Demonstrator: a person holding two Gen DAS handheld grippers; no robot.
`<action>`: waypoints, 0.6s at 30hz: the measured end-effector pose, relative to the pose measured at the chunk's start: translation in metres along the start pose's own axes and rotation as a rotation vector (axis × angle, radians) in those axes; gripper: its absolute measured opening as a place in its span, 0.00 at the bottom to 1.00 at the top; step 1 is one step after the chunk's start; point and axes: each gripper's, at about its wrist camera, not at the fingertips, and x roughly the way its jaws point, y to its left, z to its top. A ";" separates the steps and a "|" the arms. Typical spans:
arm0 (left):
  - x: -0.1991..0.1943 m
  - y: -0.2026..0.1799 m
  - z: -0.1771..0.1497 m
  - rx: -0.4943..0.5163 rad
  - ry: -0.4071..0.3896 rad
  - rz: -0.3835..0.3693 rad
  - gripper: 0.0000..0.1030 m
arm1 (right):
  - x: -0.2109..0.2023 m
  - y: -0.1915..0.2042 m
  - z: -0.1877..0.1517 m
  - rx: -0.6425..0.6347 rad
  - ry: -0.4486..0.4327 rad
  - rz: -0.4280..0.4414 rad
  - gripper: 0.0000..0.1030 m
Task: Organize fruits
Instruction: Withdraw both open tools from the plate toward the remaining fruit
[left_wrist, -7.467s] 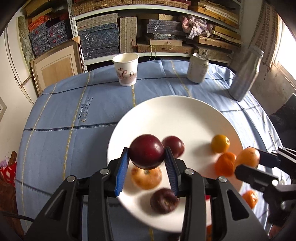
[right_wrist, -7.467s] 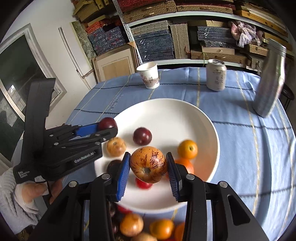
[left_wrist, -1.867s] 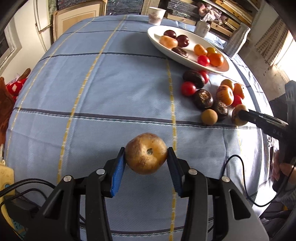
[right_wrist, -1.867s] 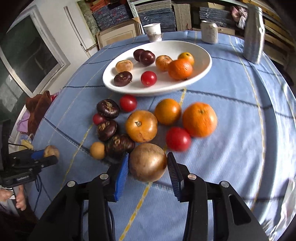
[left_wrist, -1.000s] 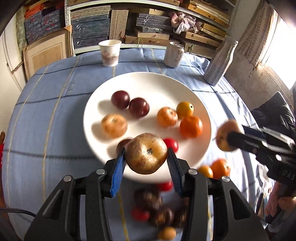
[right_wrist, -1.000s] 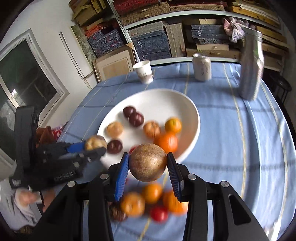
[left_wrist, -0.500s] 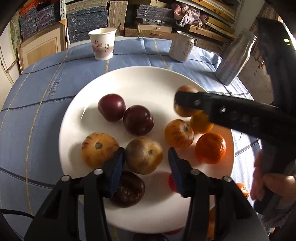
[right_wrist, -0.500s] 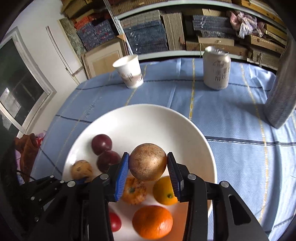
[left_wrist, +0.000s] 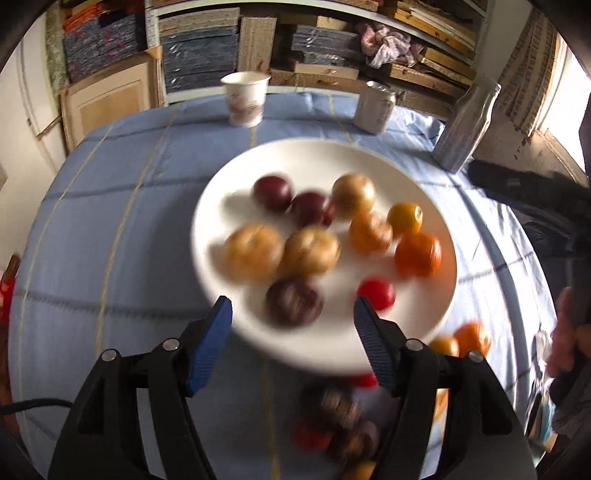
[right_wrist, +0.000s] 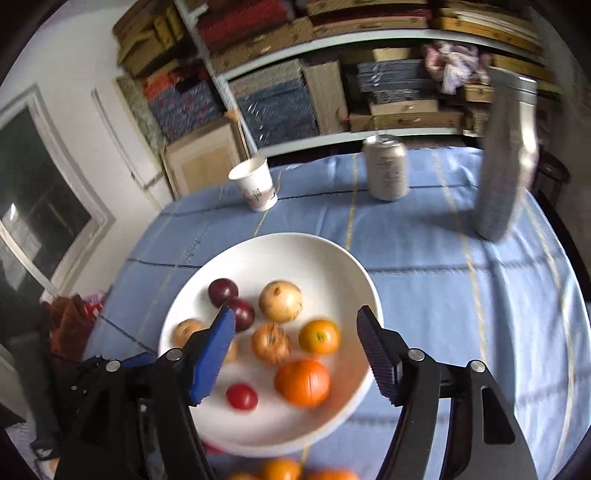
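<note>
Fruits (left_wrist: 312, 249): a mixed lot of small round pieces, most lying on a white plate (left_wrist: 236, 177) at the middle of the tabletop (left_wrist: 122, 206), which is covered by a blue cloth. On the plate are counted two dark red pieces, several tan or yellow-brown ones, a yellow-orange one, an orange (right_wrist: 302, 382), a small red piece (right_wrist: 242, 397) and a dark mottled one (left_wrist: 293, 302). More pieces are seen off the plate on the cloth, near its closer rim: dark, red and orange ones, blurred in the left wrist view, so no count is given.

Left gripper (left_wrist: 292, 319): spread wide, nothing held, hovering over the plate's near edge. Right gripper (right_wrist: 295, 332): likewise spread wide and empty, above the plate.

Handling, as judged: each piece is taken to be light, firm-skinned and smooth, so it is likely to roll when nudged and to slip if pinched off-centre. Hold is best taken across the widest part, pads on opposite sides, with moderate pressure; the small red pieces look softer and may bruise. Pieces on the plate lie close together, some touching, so neighbours may be knocked on release.

Progress, as judged: well along, with the loose pieces on the cloth not yet moved to the plate.

Also present at the far side: a paper cup (right_wrist: 255, 184), a can (right_wrist: 386, 168), a tall bottle (right_wrist: 506, 158); shelves behind.
</note>
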 end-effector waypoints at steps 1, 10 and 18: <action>-0.004 0.003 -0.008 -0.007 0.008 0.001 0.65 | -0.007 -0.002 -0.007 0.009 -0.002 -0.005 0.69; -0.031 0.011 -0.095 -0.042 0.076 0.014 0.65 | -0.064 -0.034 -0.101 0.207 0.099 -0.062 0.83; -0.041 -0.018 -0.124 0.038 0.081 -0.047 0.65 | -0.082 -0.037 -0.153 0.222 0.196 -0.104 0.83</action>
